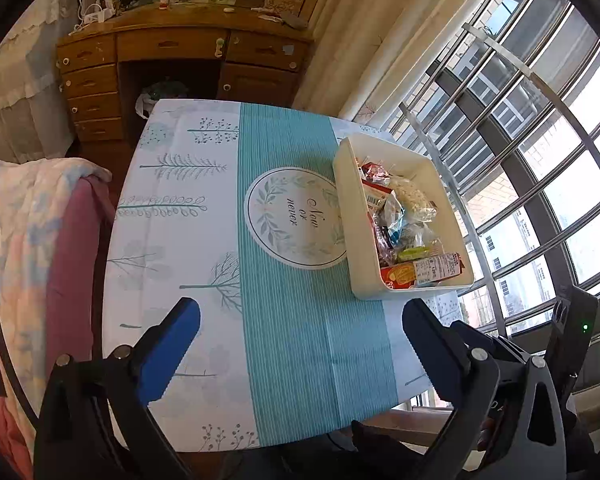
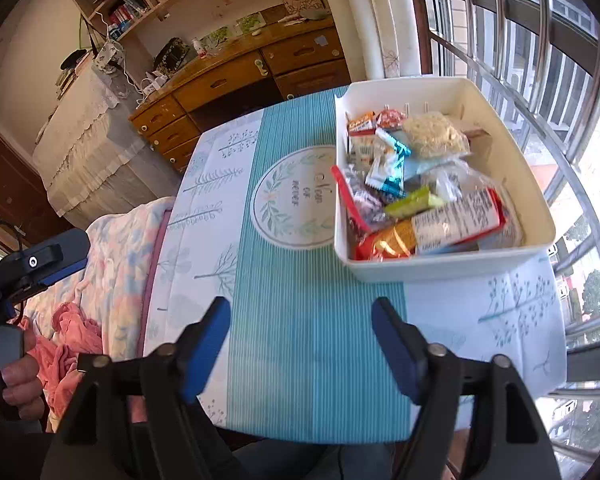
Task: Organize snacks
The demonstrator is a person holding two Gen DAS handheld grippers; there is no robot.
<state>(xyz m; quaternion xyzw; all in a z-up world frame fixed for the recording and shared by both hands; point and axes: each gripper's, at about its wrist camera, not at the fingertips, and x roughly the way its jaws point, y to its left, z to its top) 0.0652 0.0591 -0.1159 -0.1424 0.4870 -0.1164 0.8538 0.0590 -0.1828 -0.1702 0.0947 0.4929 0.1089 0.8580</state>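
Both grippers, left gripper [image 1: 300,344] and right gripper [image 2: 300,344], gape empty above the tablecloth [image 1: 284,340], snack bin [image 2: 452,268] beyond.

Count: 1 white bin [image 2: 452,268] on the surface [image 2: 308,340], 1 pile of wrapped snacks [image 2: 416,184] inside, roughly 10, overlap blocks exact number. 2 grippers.

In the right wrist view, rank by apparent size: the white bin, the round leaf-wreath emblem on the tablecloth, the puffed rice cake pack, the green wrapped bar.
1. White rectangular plastic bin
2. Round leaf-wreath emblem
3. Clear-wrapped puffed rice cake pack
4. Small green wrapped bar
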